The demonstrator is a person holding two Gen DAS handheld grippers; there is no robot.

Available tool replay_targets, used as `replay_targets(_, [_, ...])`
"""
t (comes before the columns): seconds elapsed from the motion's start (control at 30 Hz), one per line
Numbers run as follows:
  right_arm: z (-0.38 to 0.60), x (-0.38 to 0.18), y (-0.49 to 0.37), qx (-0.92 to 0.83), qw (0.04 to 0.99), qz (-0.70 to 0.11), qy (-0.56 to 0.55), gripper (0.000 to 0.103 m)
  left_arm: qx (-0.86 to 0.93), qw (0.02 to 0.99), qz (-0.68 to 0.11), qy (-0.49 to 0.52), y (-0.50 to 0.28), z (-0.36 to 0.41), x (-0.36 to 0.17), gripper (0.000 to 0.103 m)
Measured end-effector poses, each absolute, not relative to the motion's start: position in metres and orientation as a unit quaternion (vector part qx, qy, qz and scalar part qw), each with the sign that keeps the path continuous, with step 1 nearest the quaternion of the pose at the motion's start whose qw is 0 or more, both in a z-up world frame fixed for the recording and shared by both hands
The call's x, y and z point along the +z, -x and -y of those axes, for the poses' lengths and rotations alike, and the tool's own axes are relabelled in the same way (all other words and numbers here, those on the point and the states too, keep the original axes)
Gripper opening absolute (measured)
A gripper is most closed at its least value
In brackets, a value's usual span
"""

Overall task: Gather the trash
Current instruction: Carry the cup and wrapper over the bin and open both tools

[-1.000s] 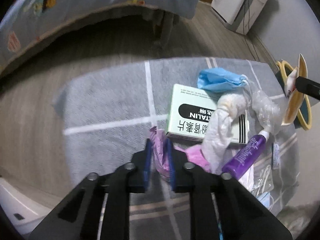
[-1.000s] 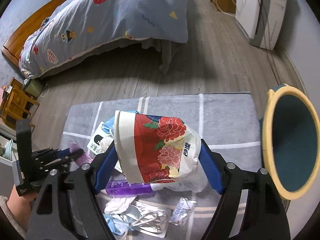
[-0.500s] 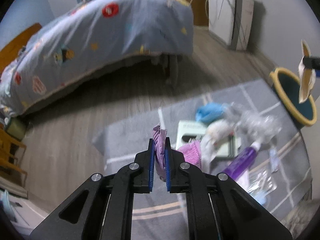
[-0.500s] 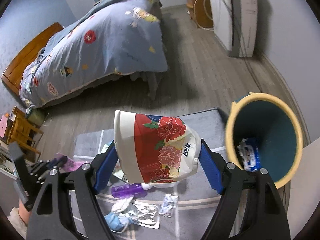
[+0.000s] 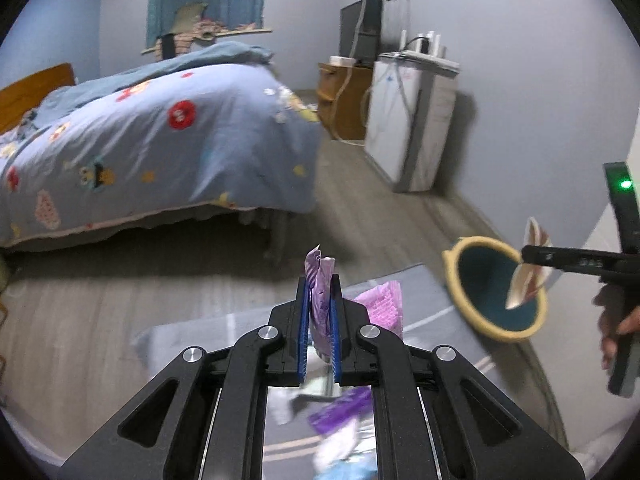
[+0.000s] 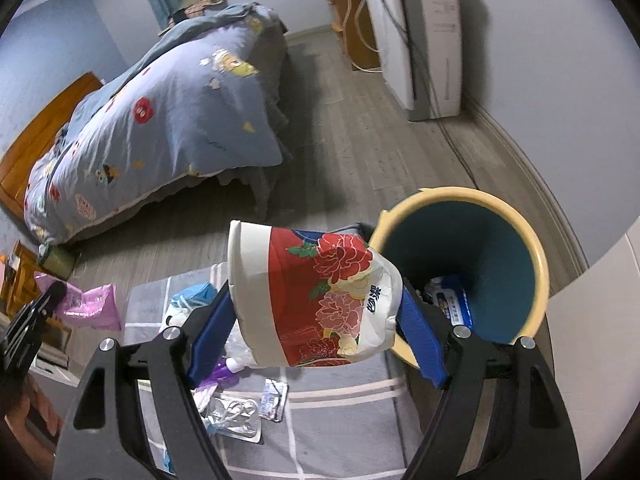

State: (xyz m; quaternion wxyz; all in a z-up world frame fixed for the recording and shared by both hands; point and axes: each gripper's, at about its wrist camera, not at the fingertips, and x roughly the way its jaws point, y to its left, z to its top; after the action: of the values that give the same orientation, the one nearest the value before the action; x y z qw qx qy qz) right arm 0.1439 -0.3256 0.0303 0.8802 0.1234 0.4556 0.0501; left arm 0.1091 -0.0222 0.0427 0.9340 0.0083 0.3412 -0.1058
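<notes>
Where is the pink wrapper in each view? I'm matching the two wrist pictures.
Left wrist: pink wrapper at centre, pinched in the left hand-held gripper.
Right wrist: pink wrapper at far left, hanging above the rug.
Shared landmark: yellow-rimmed bin, right side in both.

Red floral paper cup (image 6: 316,300), purple wrapper (image 5: 320,300), teal yellow-rimmed bin (image 6: 500,272)

The right gripper (image 6: 316,312) clamps a crumpled paper cup (image 6: 316,300) with a glossy floral print. The left gripper (image 5: 319,312), matt black with ribbed blue pads (image 5: 304,332), pinches a crinkly purple plastic wrapper (image 5: 320,280). The bin (image 6: 536,248) looks smooth plastic; the rug (image 6: 332,436) is woven cloth on a wood-grain floor (image 6: 360,140).
</notes>
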Motion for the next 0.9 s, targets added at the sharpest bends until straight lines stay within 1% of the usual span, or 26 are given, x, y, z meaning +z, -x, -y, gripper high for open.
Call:
replay_targets(0.37, [0.367, 0.030, -0.135, 0.036, 0.883, -0.444, -0.145, 0.077, -0.158, 0.923, -0.351, -0.023, -0.104, 0.079, 0.040, 0.010])
replay_targets(0.53, [0.393, 0.022, -0.132, 0.028, 0.883, -0.443, -0.155, 0.077, -0.168, 0.916, -0.362, -0.032, -0.110, 0.101, 0.033, 0.010])
replay_targets(0.9, [0.466, -0.006, -0.137, -0.022, 0.867, -0.448, -0.217, 0.077, -0.190, 0.902, -0.381, -0.074, -0.135, 0.155, 0.009, 0.010])
